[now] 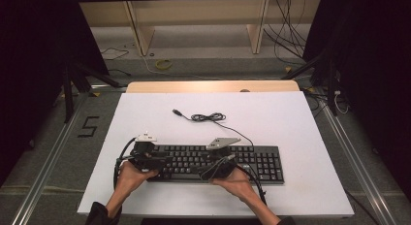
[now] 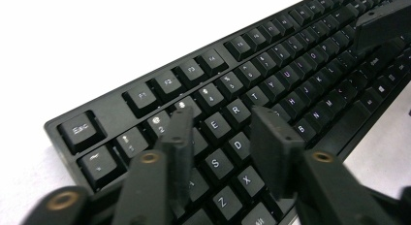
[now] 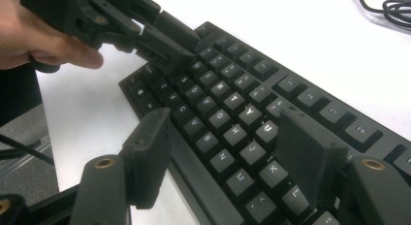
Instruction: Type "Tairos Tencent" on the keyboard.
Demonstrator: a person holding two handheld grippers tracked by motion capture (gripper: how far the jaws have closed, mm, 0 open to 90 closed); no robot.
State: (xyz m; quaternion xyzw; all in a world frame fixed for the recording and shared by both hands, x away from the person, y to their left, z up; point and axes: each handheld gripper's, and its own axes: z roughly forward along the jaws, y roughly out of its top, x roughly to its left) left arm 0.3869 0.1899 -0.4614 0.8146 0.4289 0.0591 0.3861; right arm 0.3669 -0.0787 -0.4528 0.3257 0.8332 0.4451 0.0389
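A black keyboard (image 1: 242, 159) lies on the white board (image 1: 291, 113) near its front edge. My left gripper (image 1: 156, 162) hovers over the keyboard's left end; in the left gripper view its jaws (image 2: 223, 116) stand apart above the letter keys, gripping nothing. My right gripper (image 1: 213, 169) is at the middle of the keyboard (image 3: 228, 104). Its jaws (image 3: 223, 118) are apart, one beyond the front edge and one over the keys near K and L. The left gripper (image 3: 165, 40) shows beyond, held by a hand.
The keyboard's cable (image 1: 208, 117) lies coiled behind it, with its USB plug (image 1: 177, 111) loose on the board. A wooden tabletop edge (image 1: 213, 86) lies beyond the board. Cables lie on the floor (image 1: 291, 45) at the back, and black stands (image 1: 72, 84) flank the table.
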